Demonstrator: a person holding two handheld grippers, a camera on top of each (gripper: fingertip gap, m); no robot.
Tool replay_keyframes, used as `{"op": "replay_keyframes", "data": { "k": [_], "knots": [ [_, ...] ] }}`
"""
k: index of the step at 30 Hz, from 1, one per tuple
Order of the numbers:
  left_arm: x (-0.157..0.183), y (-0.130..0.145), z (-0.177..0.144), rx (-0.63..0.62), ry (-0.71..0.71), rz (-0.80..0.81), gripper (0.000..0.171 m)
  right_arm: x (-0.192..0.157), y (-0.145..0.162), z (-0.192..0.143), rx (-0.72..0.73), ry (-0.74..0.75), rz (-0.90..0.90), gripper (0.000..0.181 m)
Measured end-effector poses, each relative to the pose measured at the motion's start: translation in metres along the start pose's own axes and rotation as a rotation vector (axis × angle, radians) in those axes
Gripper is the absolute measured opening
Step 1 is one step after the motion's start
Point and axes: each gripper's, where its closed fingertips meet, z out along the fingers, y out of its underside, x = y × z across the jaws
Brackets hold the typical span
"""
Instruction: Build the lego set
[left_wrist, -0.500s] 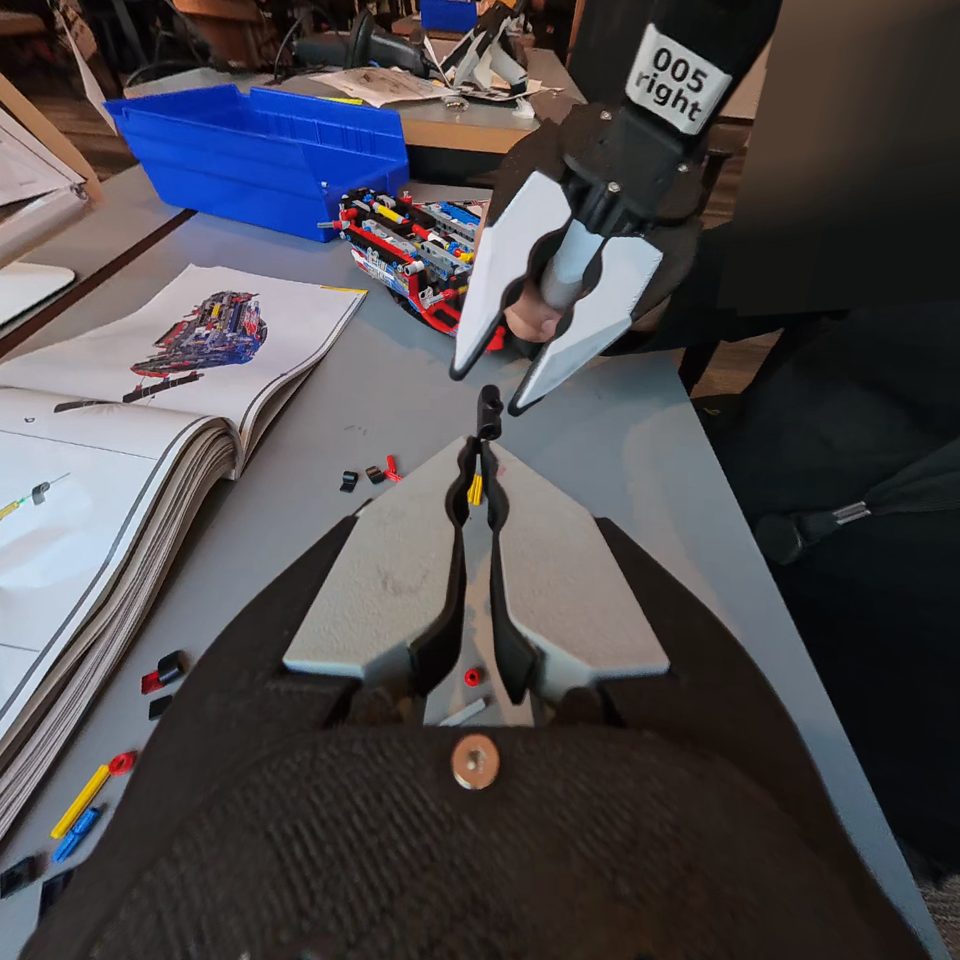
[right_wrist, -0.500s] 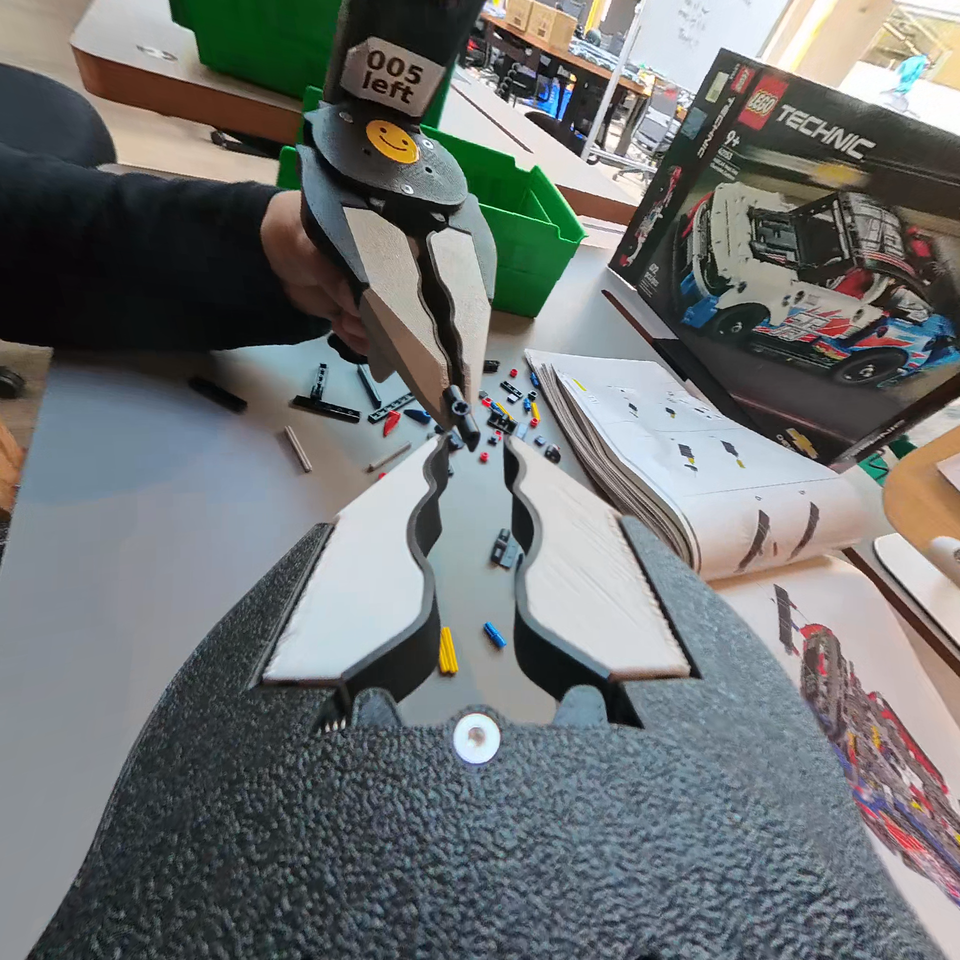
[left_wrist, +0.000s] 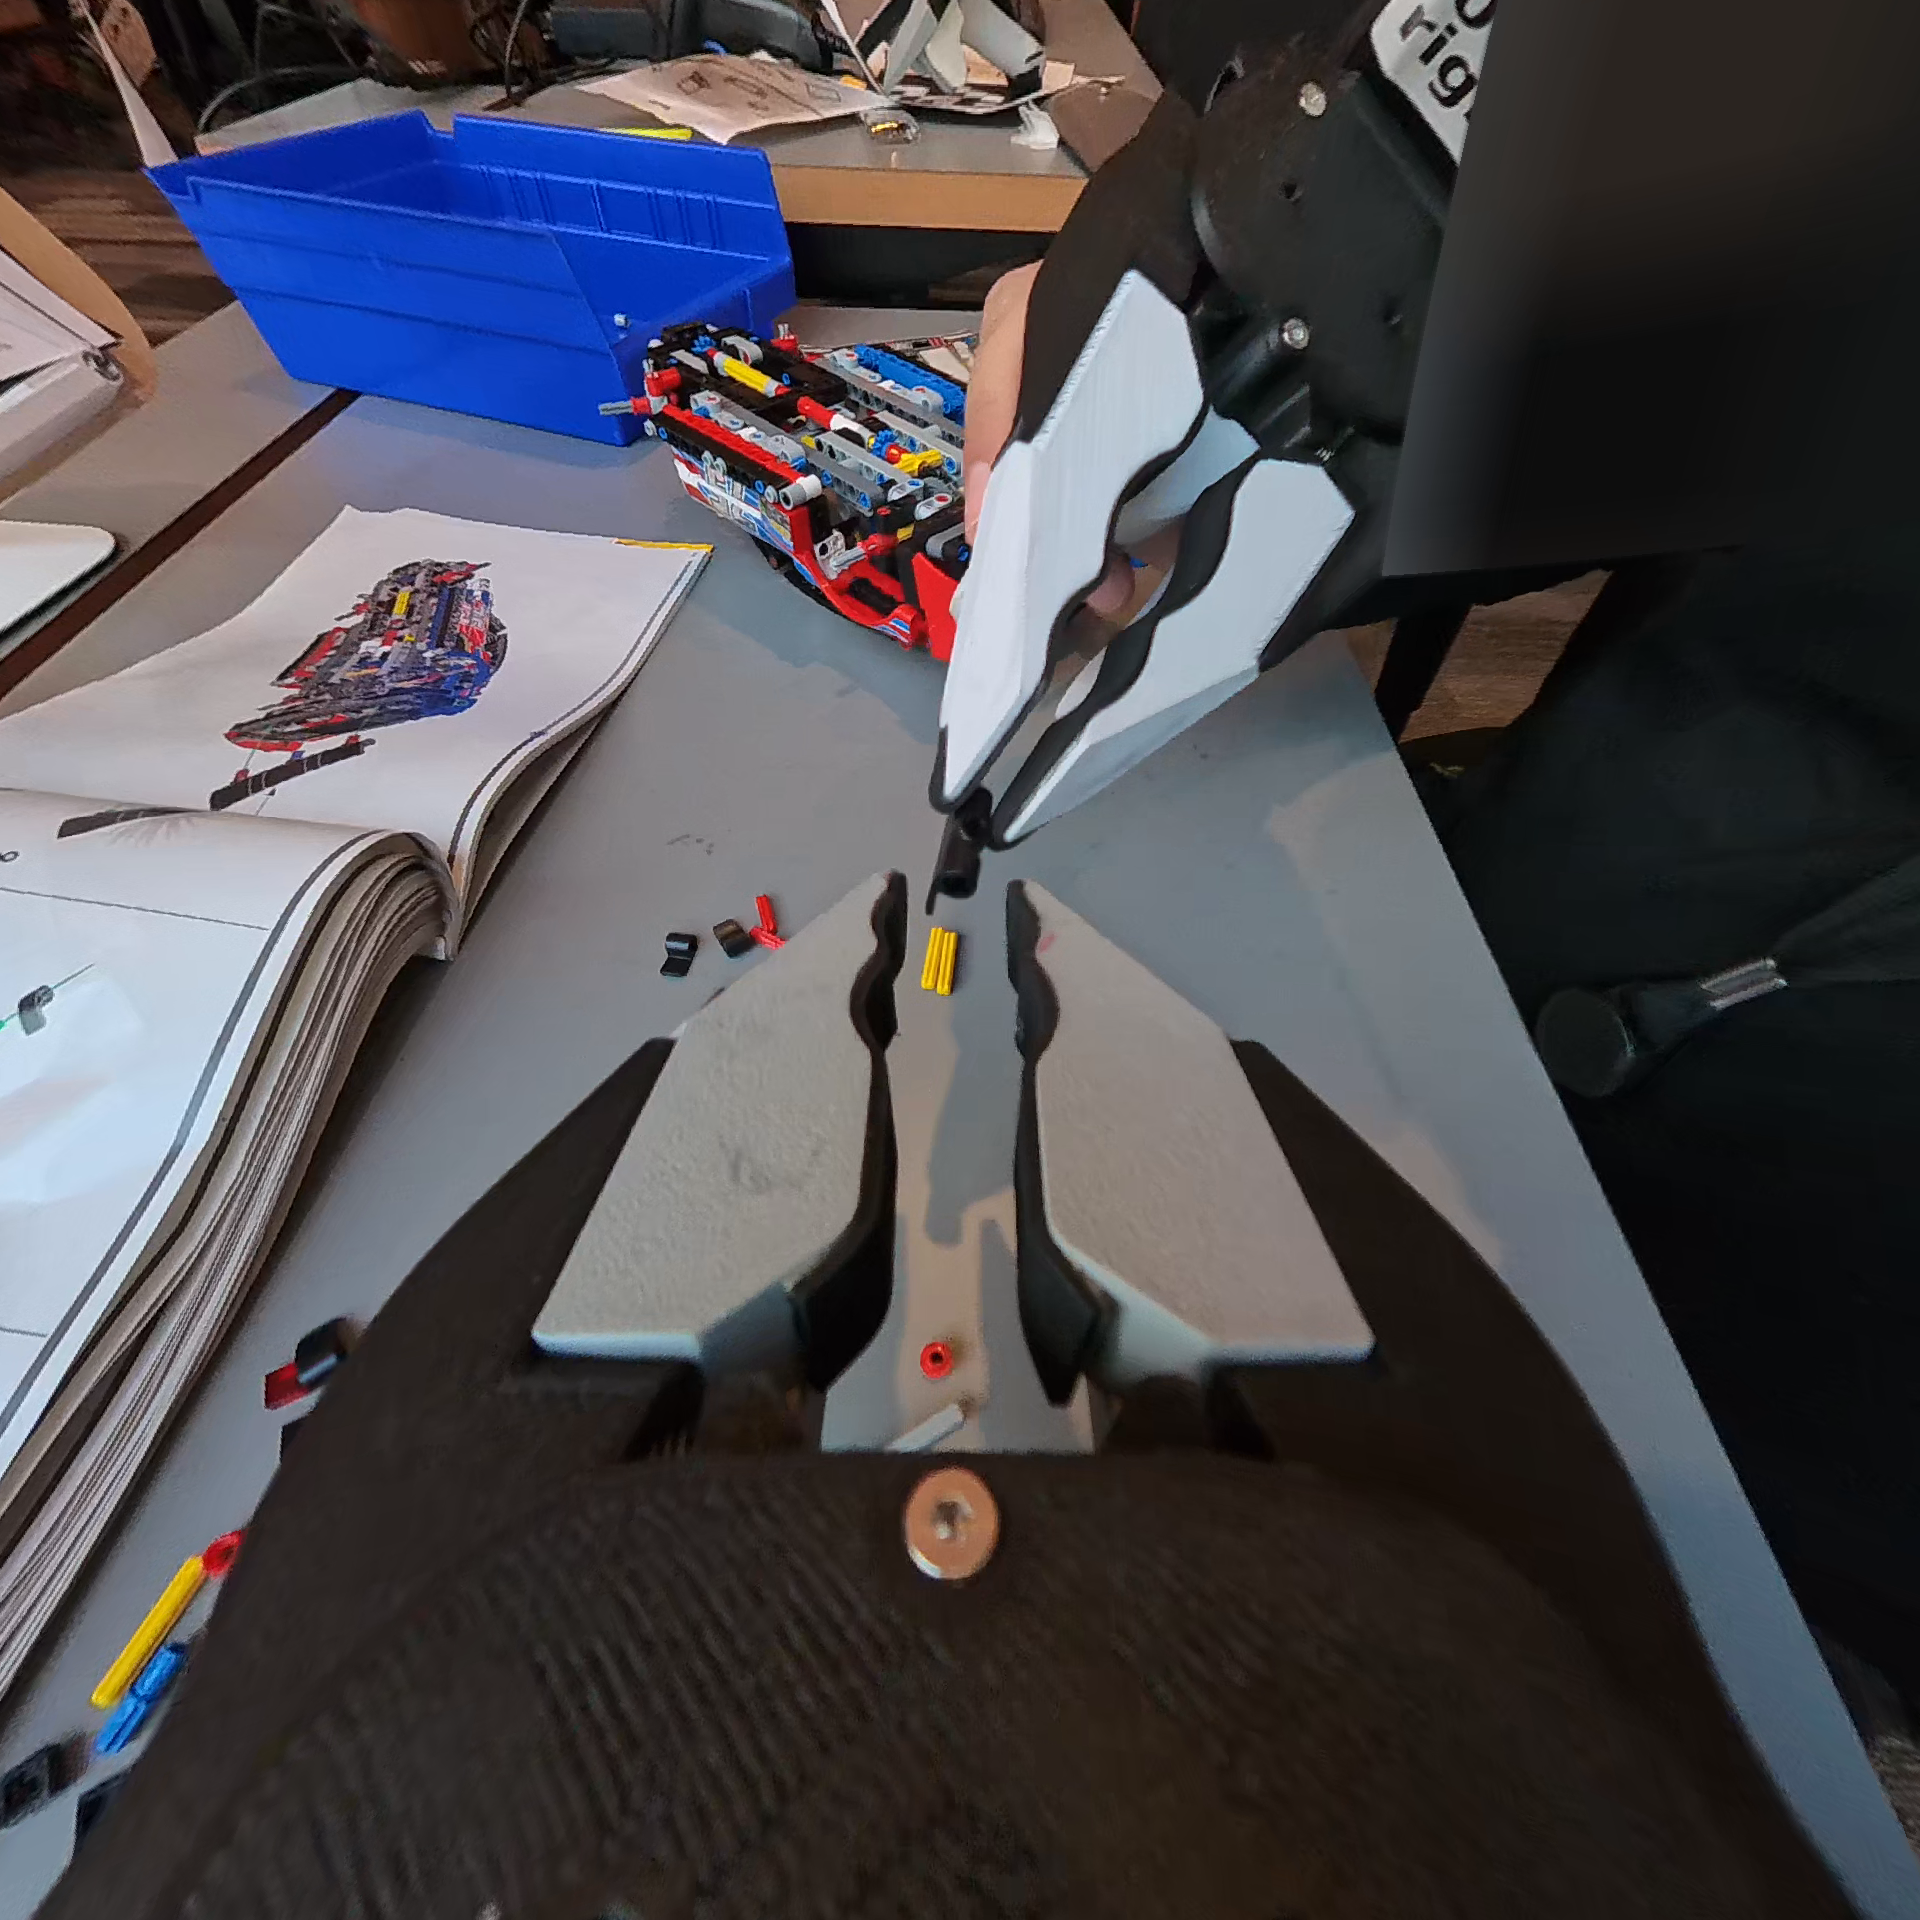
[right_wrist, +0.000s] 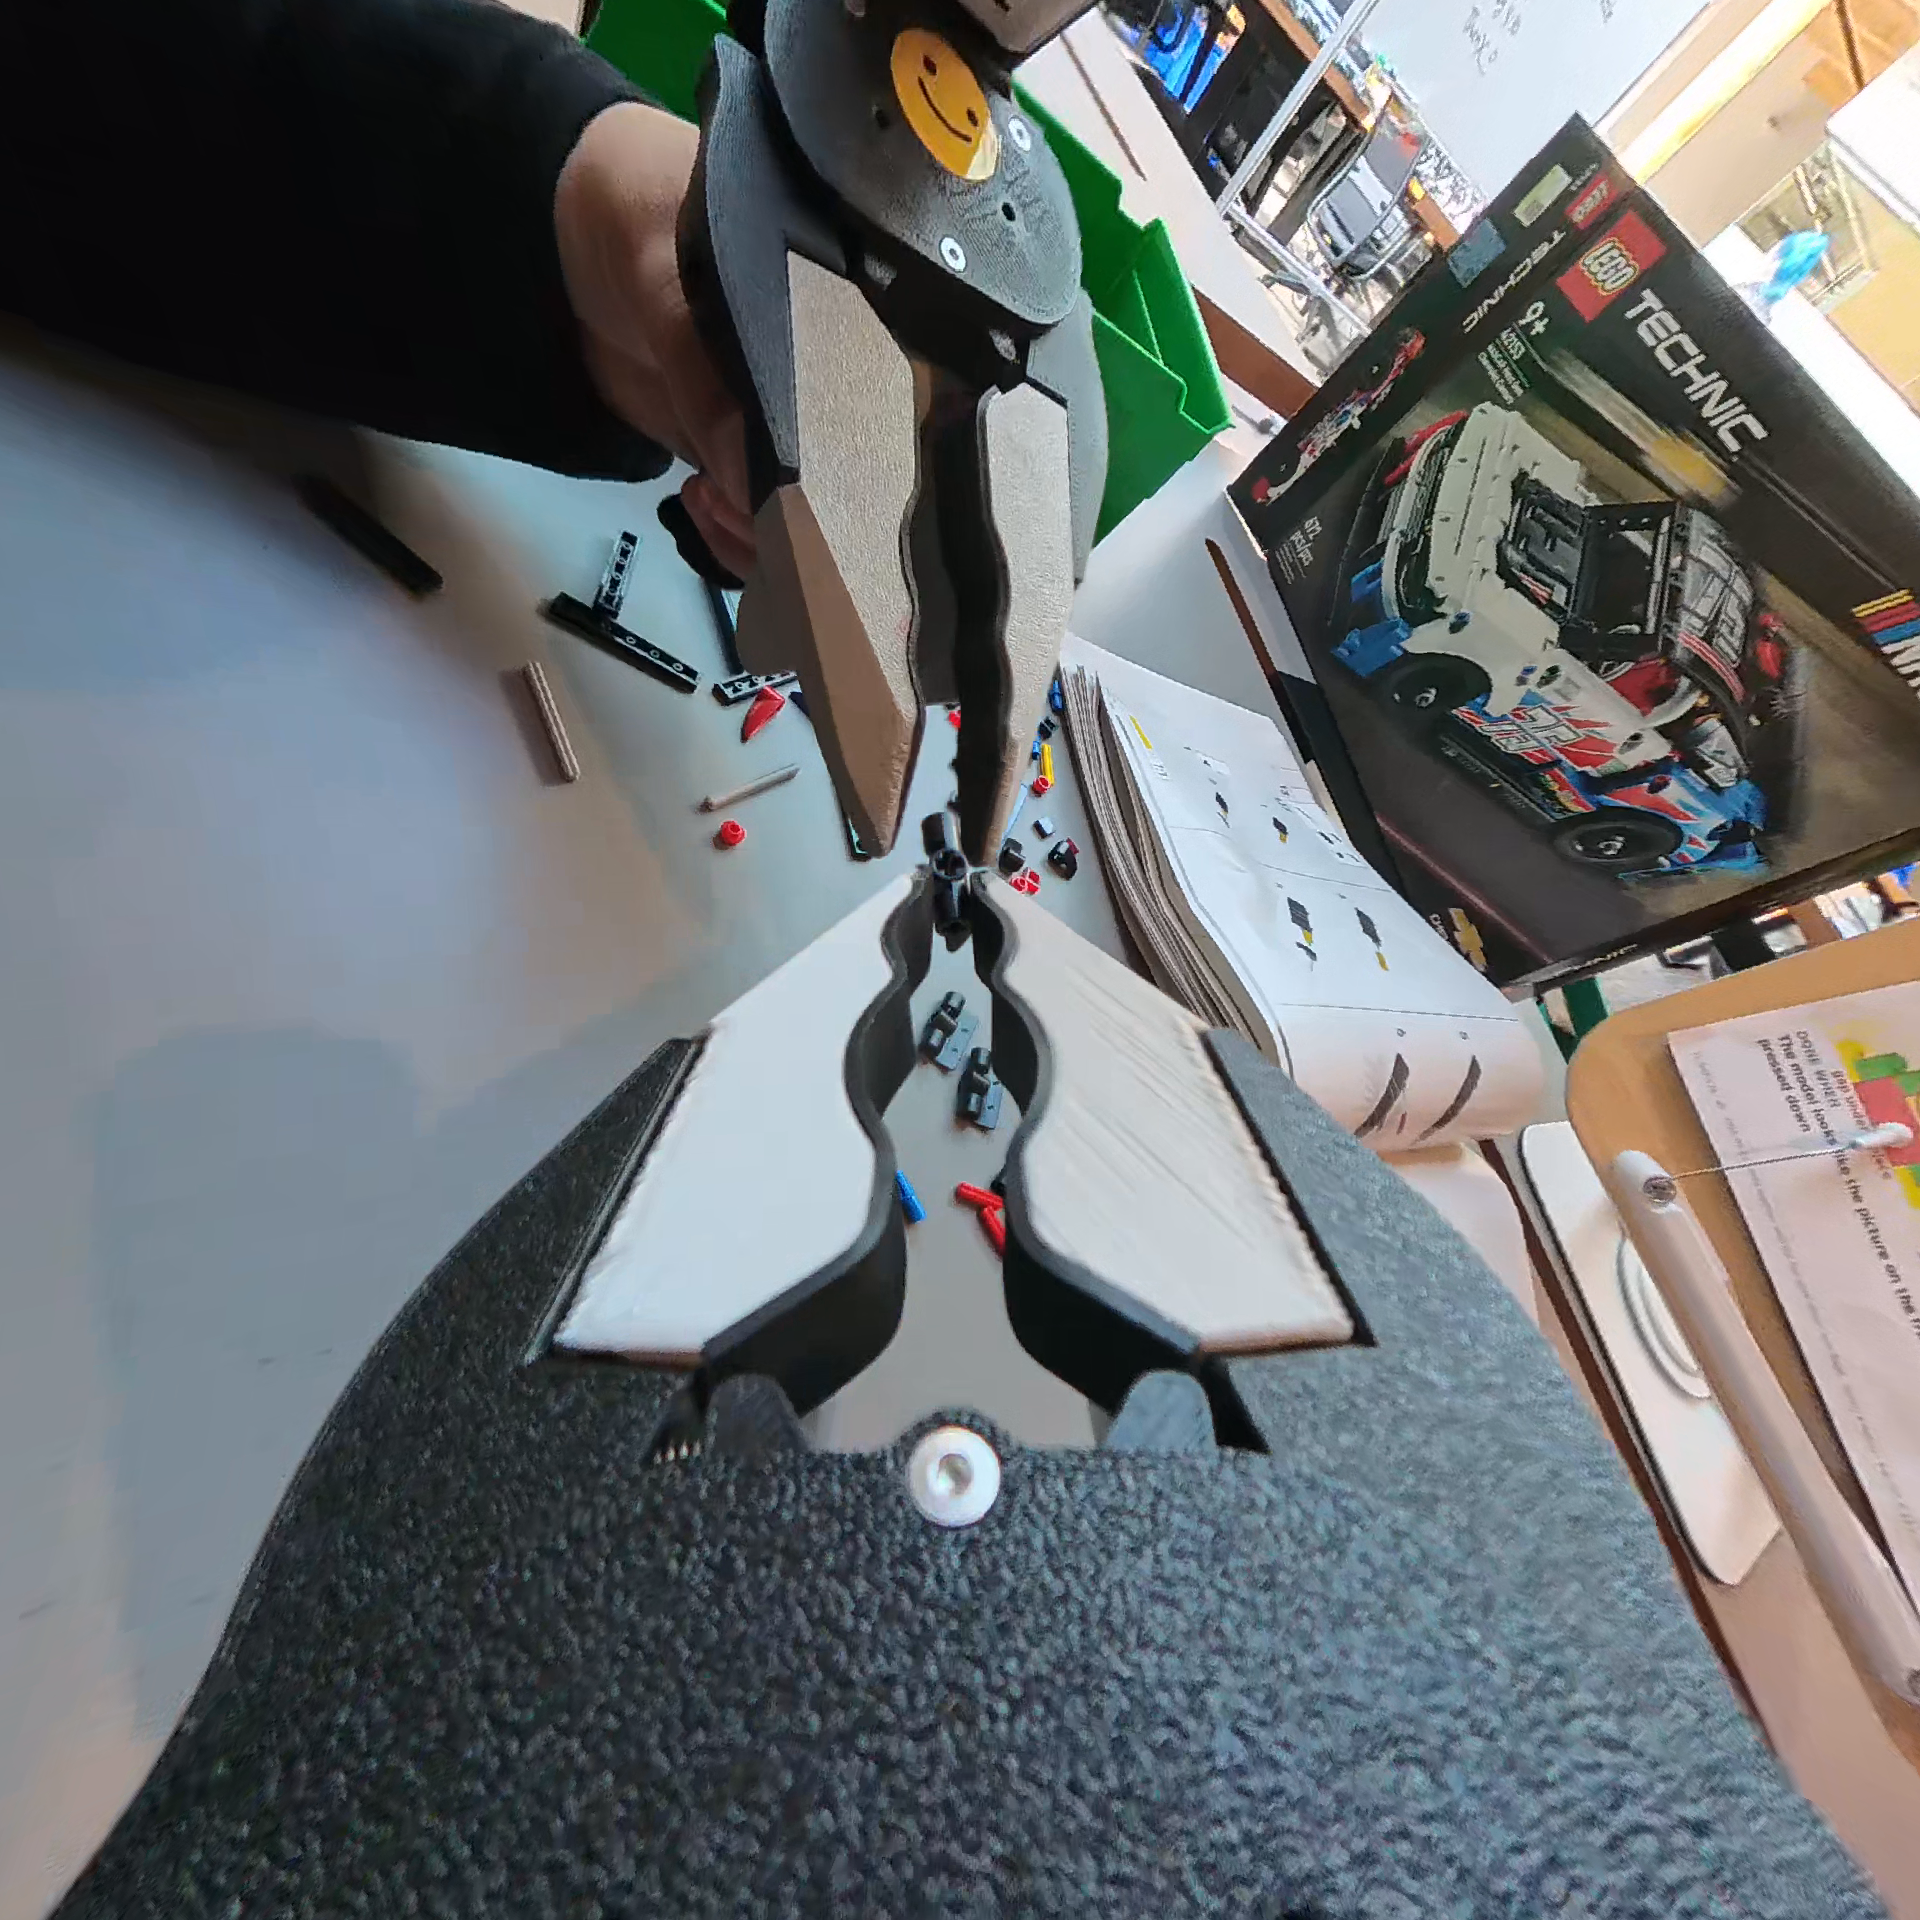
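Right gripper: my right gripper (right_wrist: 948, 902) is clenched on a small black connector piece (right_wrist: 948, 883), pinched at the very fingertips; in the left wrist view that same gripper (left_wrist: 971, 826) comes in from 1 o'clock with the piece (left_wrist: 958, 862) hanging from its tips.
Left gripper: my left gripper (left_wrist: 948, 902) is released, fingers apart with nothing between them; in the right wrist view it (right_wrist: 940, 831) descends from 12 o'clock, tips just beside the black piece.
Yellow axle: a short yellow axle (left_wrist: 938, 961) lies on the grey tabletop (left_wrist: 790, 748), seen through the gap between my left fingers, just under the black piece.
Loose parts: two black clips (left_wrist: 677, 954) and a red pin (left_wrist: 767, 923) at 10 o'clock of the left fingertips; more small parts (right_wrist: 966, 1060) lie under the right gripper.
Lego model: the half-built car (left_wrist: 810, 457) stands at 12 o'clock in the left wrist view, beside a blue bin (left_wrist: 468, 260).
Instruction book: open (left_wrist: 312, 727) at 9 o'clock.
Set box: the box (right_wrist: 1579, 582) stands at 2 o'clock in the right wrist view, behind the book (right_wrist: 1247, 883); a green bin (right_wrist: 1153, 343) is at 12 o'clock.
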Motion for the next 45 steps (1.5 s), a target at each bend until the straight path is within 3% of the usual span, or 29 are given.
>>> {"op": "replay_keyframes", "data": {
  "k": [7,22,27,30,34,39,45],
  "knots": [
    [0.004,0.004,0.004,-0.028,-0.016,0.086,0.009,-0.007,0.002,0.004,-0.019,-0.009,-0.056,0.007],
    [0.011,-0.003,0.002,0.003,-0.042,0.228,0.005,-0.010,-0.002,-0.003,0.049,-0.058,0.006,0.008],
    [0.006,0.000,0.002,-0.015,-0.069,0.243,0.005,-0.004,0.009,-0.014,-0.002,-0.076,0.019,0.007],
    [0.003,0.004,0.002,-0.029,-0.069,0.228,0.005,-0.008,0.038,-0.016,-0.150,-0.150,0.154,0.011],
    [-0.002,0.032,0.013,-0.172,-0.071,0.216,0.005,-0.033,0.070,-0.012,-0.349,-0.188,0.347,0.014],
    [0.005,0.069,0.027,-0.366,-0.038,0.274,0.006,-0.045,0.093,-0.008,-0.434,-0.157,0.352,0.014],
    [0.010,0.089,0.032,-0.459,-0.010,0.305,0.005,-0.039,0.094,-0.004,-0.451,-0.169,0.379,0.014]
  ]
}}
